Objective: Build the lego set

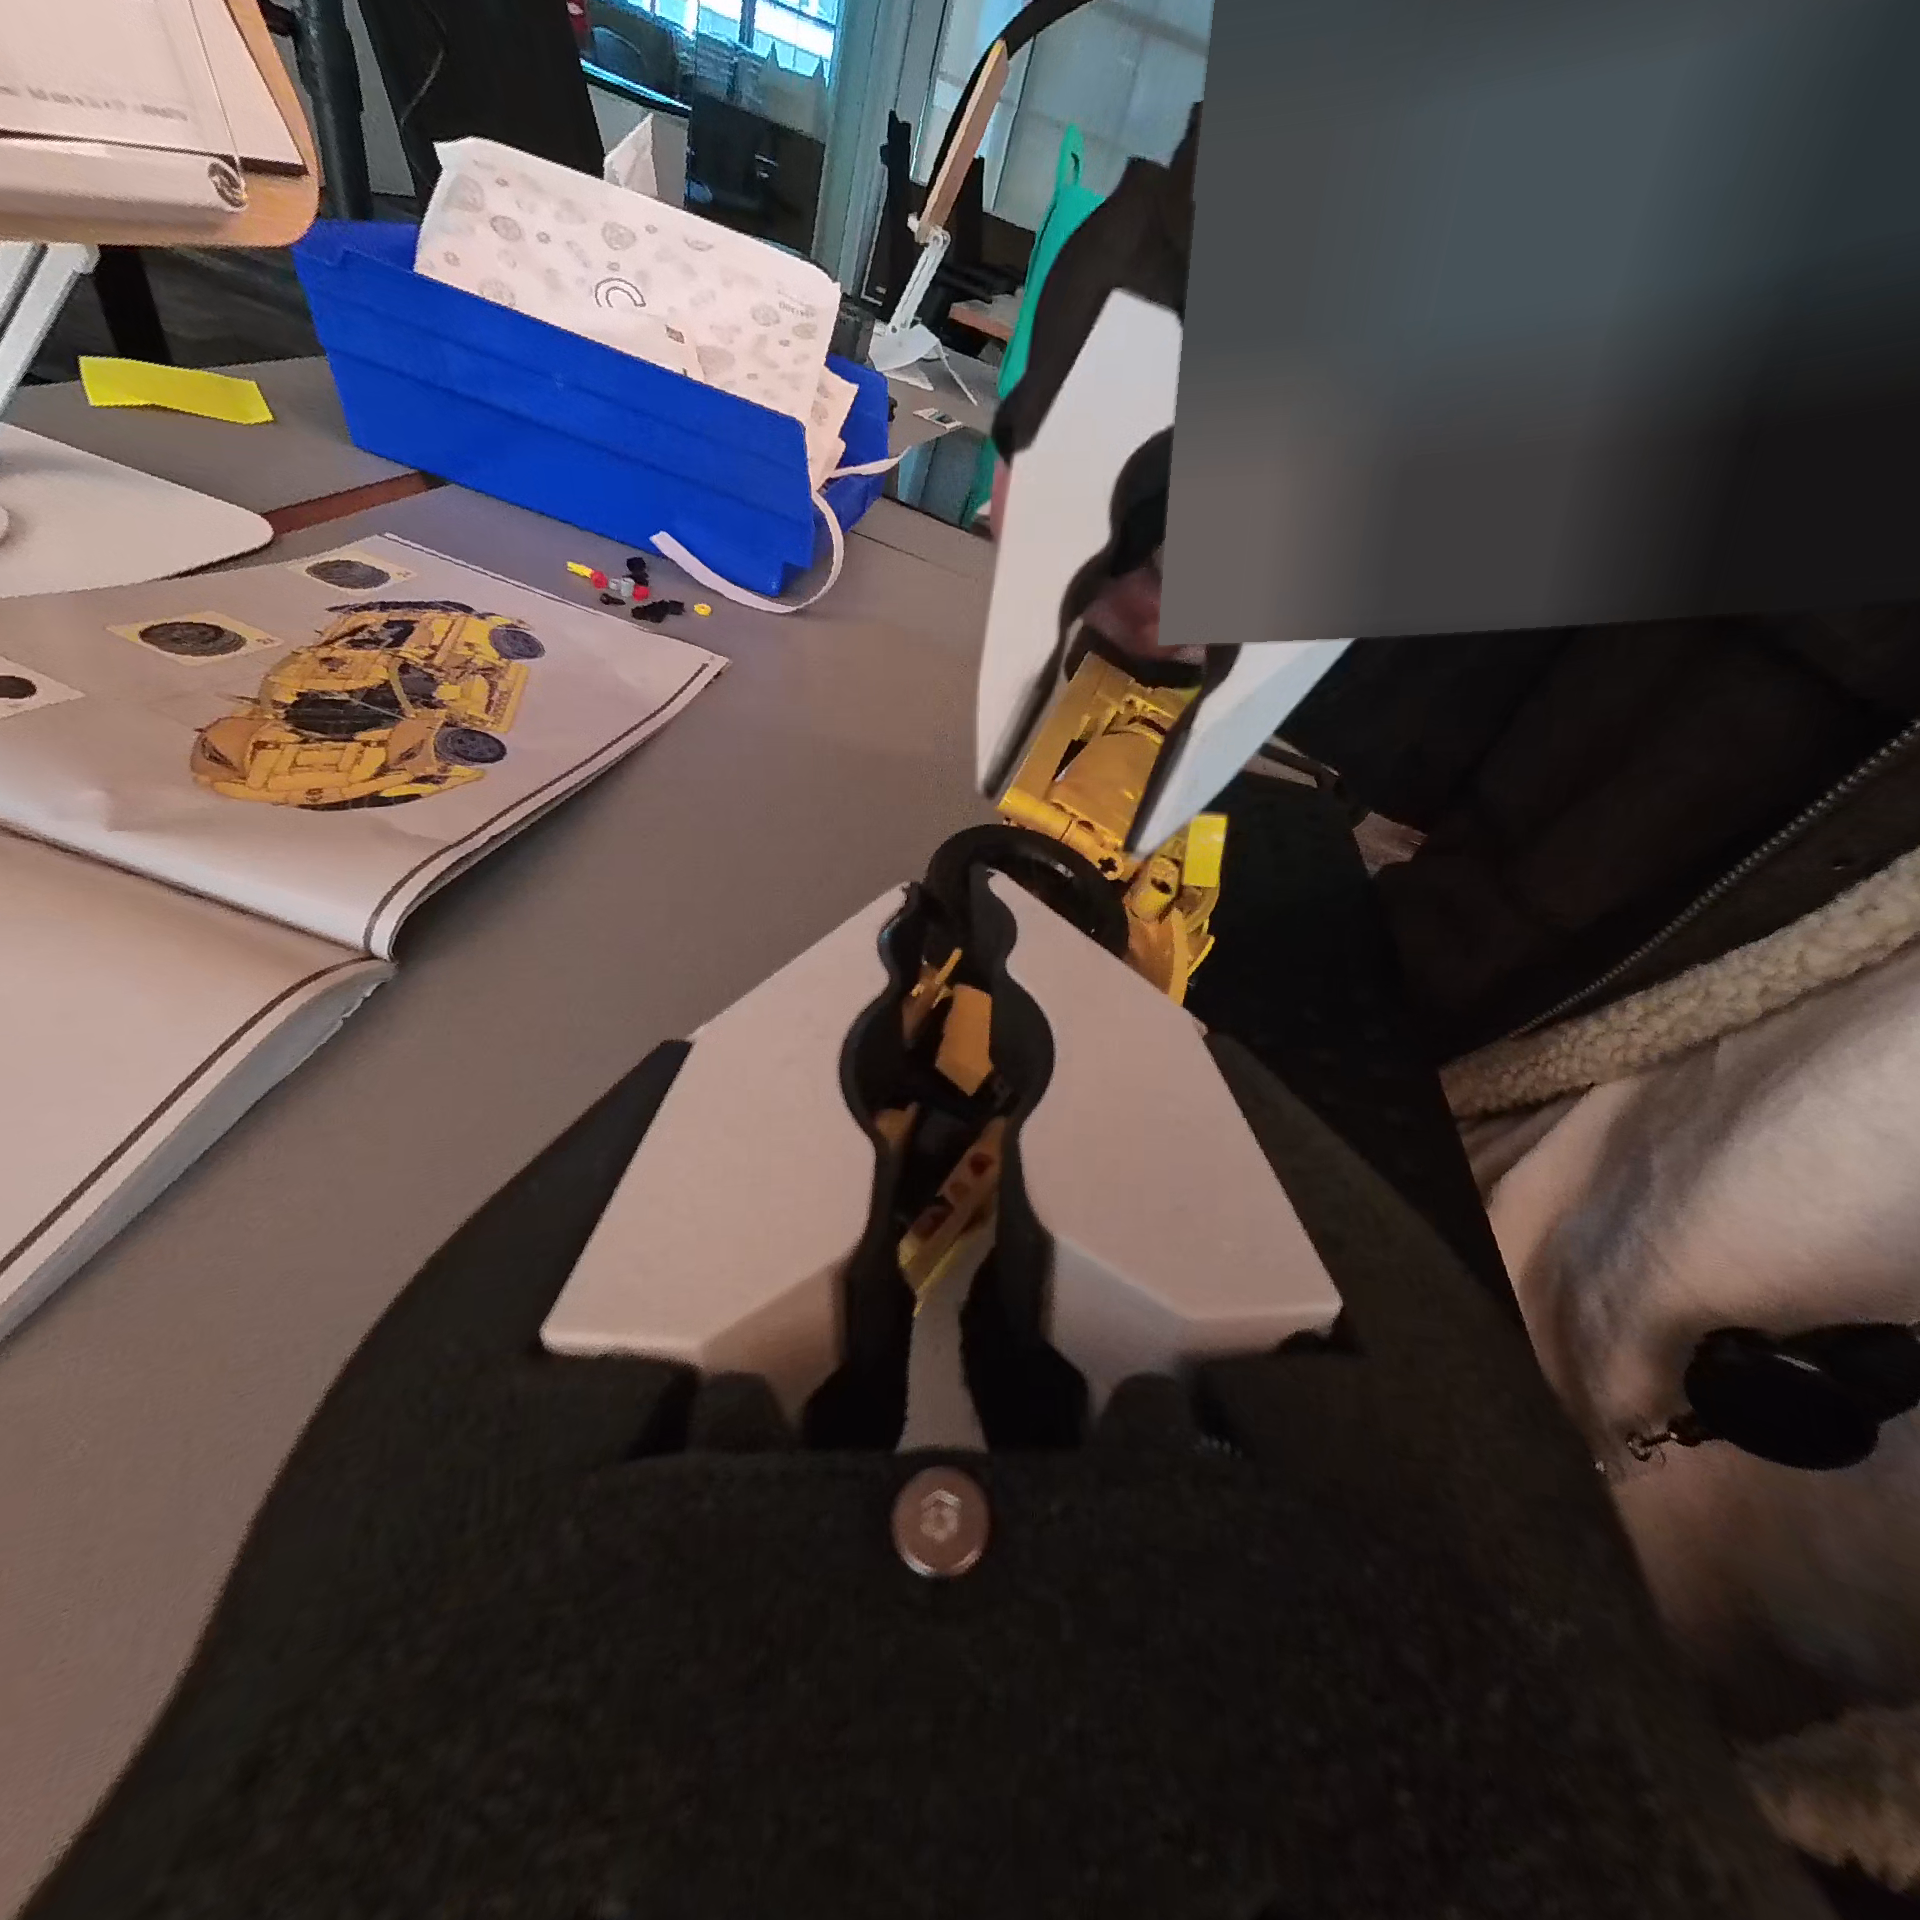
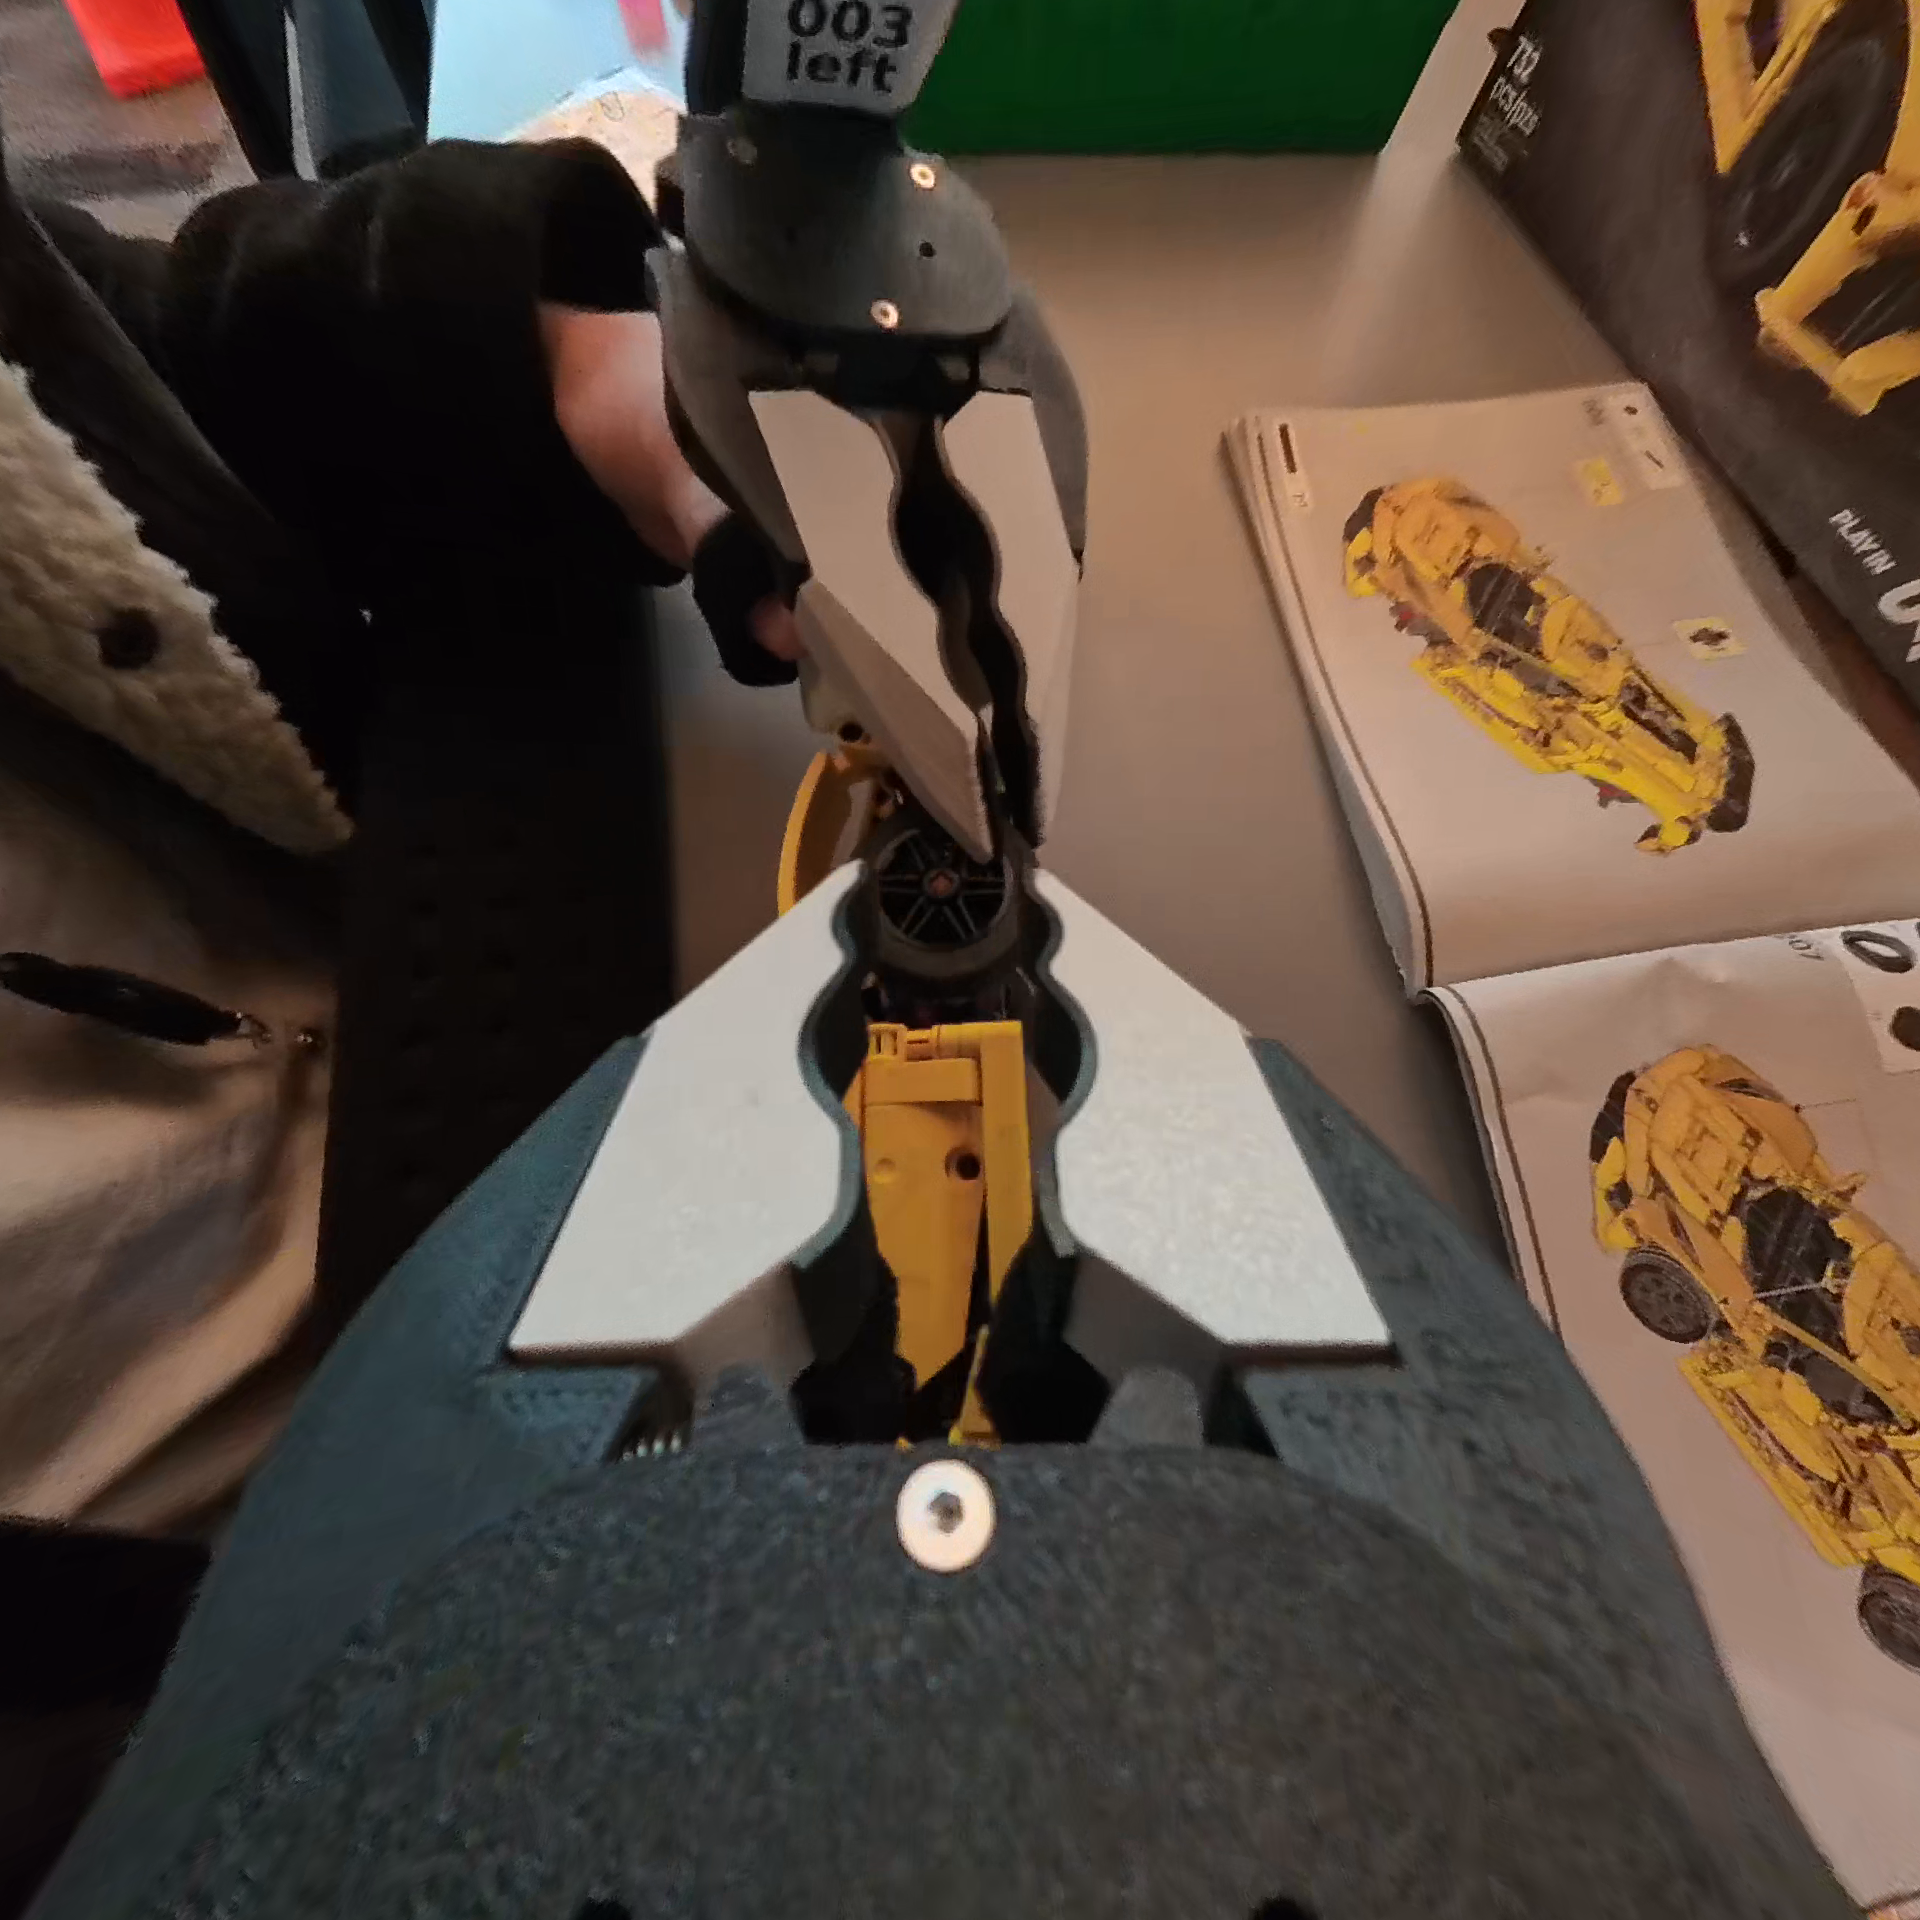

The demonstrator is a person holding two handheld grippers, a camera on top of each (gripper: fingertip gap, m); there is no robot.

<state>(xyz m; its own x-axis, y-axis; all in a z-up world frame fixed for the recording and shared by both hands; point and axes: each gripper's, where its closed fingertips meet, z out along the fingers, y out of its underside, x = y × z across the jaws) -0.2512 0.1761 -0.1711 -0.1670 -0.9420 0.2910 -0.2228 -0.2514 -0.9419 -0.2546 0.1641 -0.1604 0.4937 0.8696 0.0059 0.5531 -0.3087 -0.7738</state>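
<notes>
My left gripper [image 1: 961, 914] is at frame centre, jaws clamped on a black tyre [image 1: 1023, 862] at the yellow car model [image 1: 1101, 769]; my right gripper [image 2: 940, 883] has its jaws clamped on that model, which sits lengthwise between the fingers. The open instruction booklet [image 2: 1538, 831] lies at the right edge; a blue bin [image 1: 561, 416] stands upper left, loose pieces [image 1: 634, 592] just beside it on the grey table [image 1: 831, 727].

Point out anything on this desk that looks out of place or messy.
A few small loose lego pieces, black, red and yellow, lie scattered on the grey table beside the blue plastic bin. A crumpled patterned paper bag sticks out of that bin, its handle spilling over.
</notes>
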